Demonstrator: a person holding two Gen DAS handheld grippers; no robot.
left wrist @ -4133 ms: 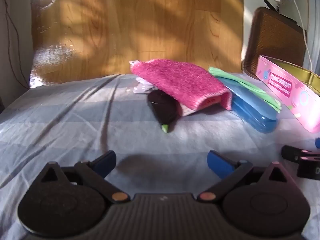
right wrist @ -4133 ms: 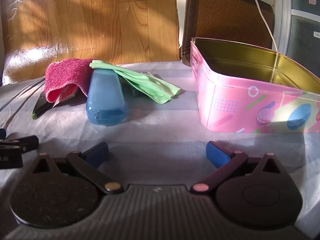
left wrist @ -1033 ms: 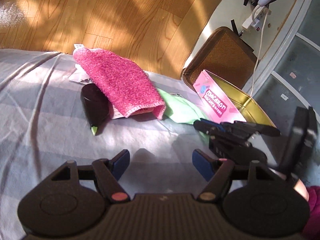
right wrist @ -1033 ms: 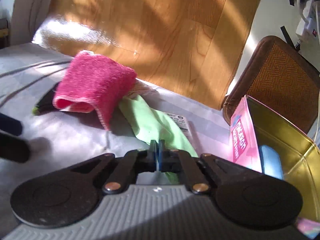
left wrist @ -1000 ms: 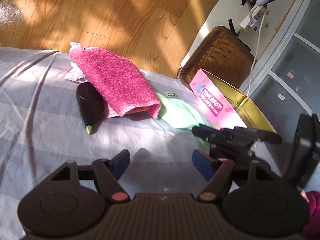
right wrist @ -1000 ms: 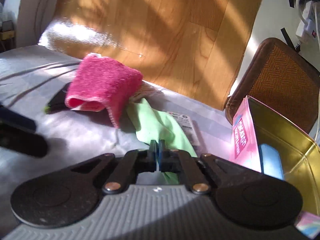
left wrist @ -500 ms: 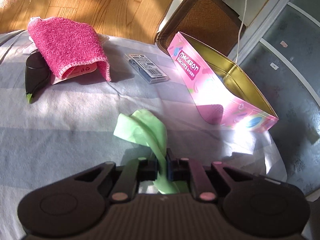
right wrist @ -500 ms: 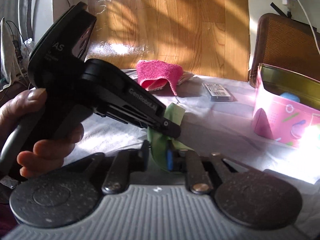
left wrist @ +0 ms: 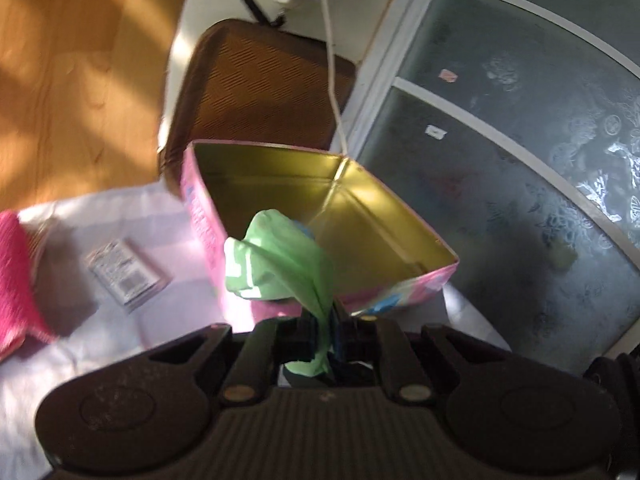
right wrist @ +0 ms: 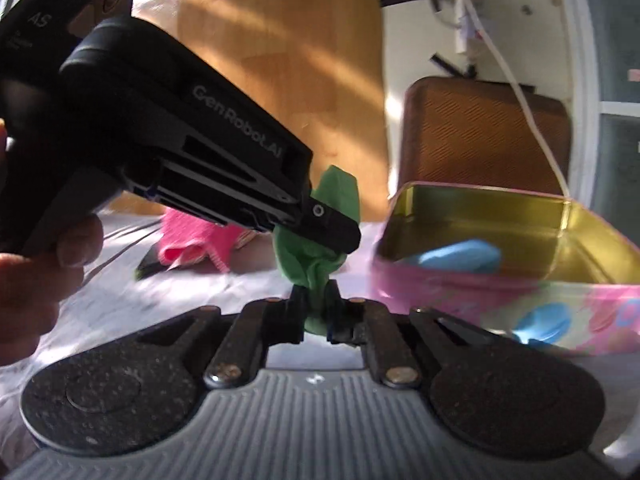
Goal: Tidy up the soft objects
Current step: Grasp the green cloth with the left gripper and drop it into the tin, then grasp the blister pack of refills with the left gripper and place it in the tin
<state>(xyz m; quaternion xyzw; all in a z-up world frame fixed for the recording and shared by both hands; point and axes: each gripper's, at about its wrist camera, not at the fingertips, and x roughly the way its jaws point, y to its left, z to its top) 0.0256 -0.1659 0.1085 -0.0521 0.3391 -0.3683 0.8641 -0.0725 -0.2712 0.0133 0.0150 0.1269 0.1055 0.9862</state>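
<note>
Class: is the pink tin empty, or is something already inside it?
Not empty. A blue object lies inside the open pink tin, seen from the right wrist.

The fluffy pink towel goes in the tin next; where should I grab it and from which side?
Pinch the fluffy pink towel at its raised folded edge, coming from the front: that edge stands off the sheet, giving the fingers a lip to close on.

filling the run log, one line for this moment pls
left tool: shut on cloth | right tool: shut on cloth | tin: blue item inside
</note>
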